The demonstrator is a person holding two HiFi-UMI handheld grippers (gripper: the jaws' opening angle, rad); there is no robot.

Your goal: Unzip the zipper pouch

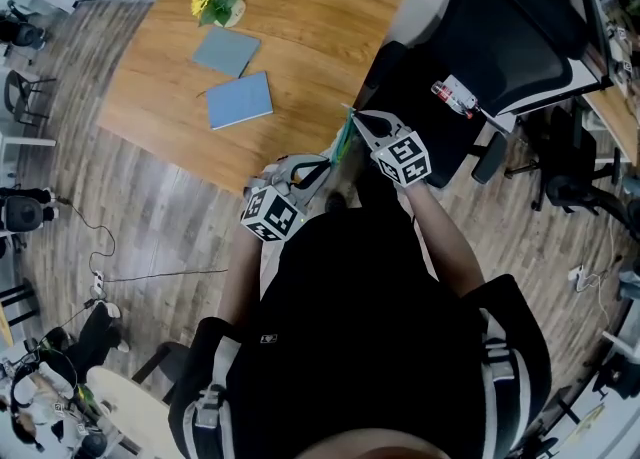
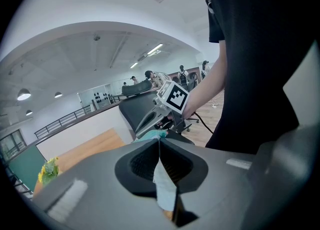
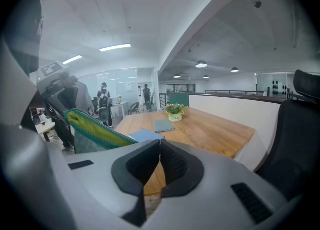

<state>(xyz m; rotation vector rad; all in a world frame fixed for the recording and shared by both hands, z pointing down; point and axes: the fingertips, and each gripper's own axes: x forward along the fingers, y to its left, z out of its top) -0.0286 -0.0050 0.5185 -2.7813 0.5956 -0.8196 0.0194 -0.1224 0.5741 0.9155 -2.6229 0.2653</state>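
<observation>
The person is standing at the near edge of the large brown wooden desk (image 1: 300,37), holding the teal-and-yellow-green fabric zipper pouch (image 3: 95,129) in the air between the two grippers, off the desk. The left gripper (image 2: 160,160) is clamping a pale strip of the pouch, its black ribbed fingers (image 2: 137,166) pressing narrow on it. The right gripper (image 3: 159,160) is sitting at the pouch's other end, fingers (image 3: 177,166) closed tight; whether they are pinching the slider tab is too small to tell. To open it well, the left should be anchoring firmly while the right is drawing straight along the zipper line, keeping the fabric taut.
</observation>
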